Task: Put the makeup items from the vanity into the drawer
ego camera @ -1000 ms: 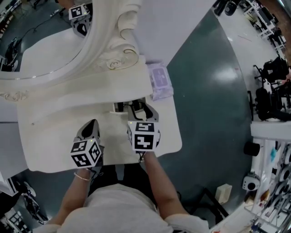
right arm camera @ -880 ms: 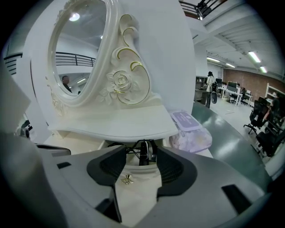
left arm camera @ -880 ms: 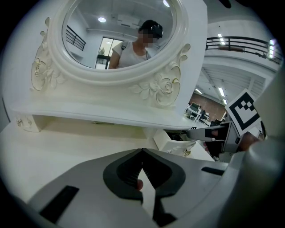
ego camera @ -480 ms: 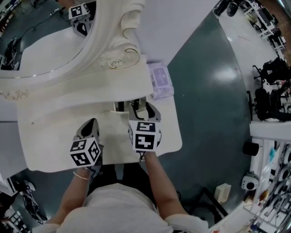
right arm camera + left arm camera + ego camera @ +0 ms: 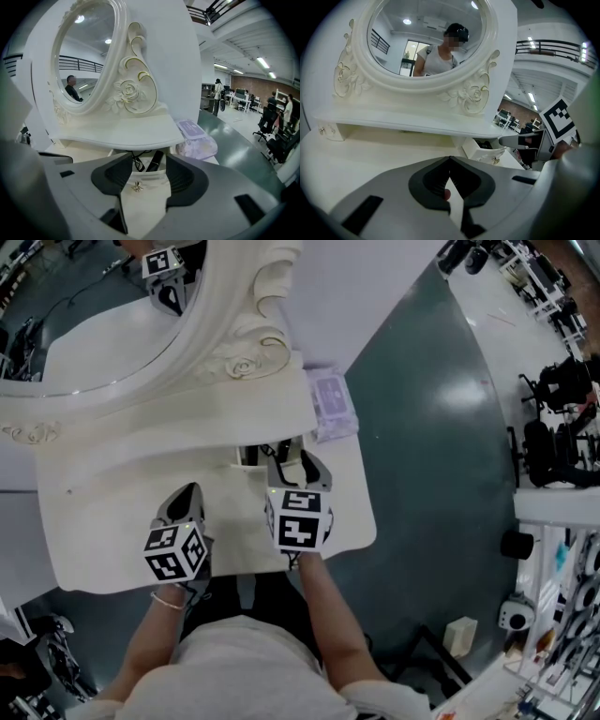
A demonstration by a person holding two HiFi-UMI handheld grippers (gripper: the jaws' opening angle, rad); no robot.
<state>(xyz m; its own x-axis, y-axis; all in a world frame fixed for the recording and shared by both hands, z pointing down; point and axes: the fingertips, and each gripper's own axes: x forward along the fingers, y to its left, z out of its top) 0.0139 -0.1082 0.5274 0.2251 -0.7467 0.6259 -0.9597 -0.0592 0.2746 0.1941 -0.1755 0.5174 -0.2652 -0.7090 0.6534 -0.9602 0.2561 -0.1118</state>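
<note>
A small white drawer [image 5: 251,456] stands pulled out under the vanity's shelf. In the right gripper view its front panel, with a brass knob [image 5: 137,186], lies between the spread jaws of my right gripper [image 5: 149,158]. Behind the panel I see a black tube [image 5: 154,161] and a thin dark cord inside the drawer. The right gripper [image 5: 298,457] is open and shows nothing held. My left gripper [image 5: 192,491] rests over the bare vanity top to the left, its jaws shut together with nothing clearly between them [image 5: 450,159].
An oval mirror [image 5: 94,343] in a carved white frame rises behind the shelf. A lilac pack of wipes [image 5: 330,401] lies at the vanity's right end. The vanity top [image 5: 112,540] ends at a curved front edge near the person's body, with dark green floor to the right.
My right gripper has edged slightly forward toward the drawer and shelf. The left gripper has stayed where it was.
</note>
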